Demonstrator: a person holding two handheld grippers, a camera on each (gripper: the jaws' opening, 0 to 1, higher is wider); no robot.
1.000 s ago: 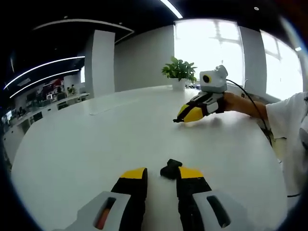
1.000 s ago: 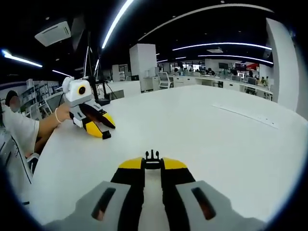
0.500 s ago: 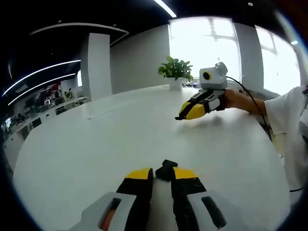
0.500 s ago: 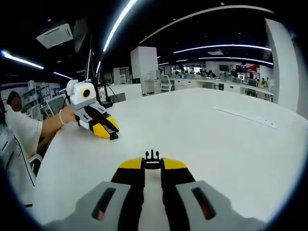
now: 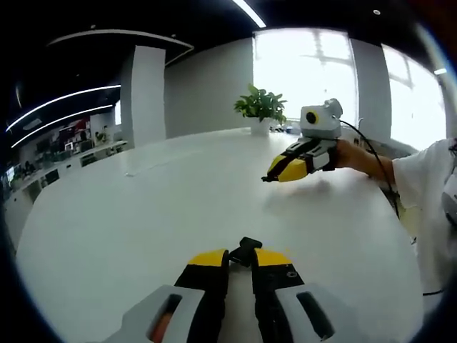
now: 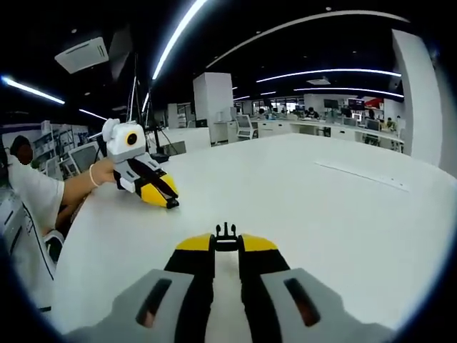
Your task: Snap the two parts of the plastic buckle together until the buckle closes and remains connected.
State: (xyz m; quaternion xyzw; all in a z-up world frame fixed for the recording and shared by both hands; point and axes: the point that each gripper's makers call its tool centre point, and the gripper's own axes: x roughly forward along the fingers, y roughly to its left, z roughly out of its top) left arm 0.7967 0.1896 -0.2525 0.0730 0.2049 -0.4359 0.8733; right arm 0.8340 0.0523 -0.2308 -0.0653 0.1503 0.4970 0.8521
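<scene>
Our left gripper (image 5: 240, 259) clamps the socket (image 5: 245, 251); our right gripper (image 6: 226, 244) clamps the pronged half (image 6: 226, 233), prongs forward. The halves sit well apart, tips roughly facing.

2 buckle halves (image 5: 245, 251) (image 6: 226, 234), 2 tools (image 5: 238, 263) (image 6: 226, 246), 1 plant (image 5: 261, 106), 1 table (image 5: 143, 207)

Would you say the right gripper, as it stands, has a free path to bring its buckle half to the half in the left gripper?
Probably yes. The right gripper and left gripper each clamp a buckle half, and bare white table lies between them with nothing in the way.
</scene>
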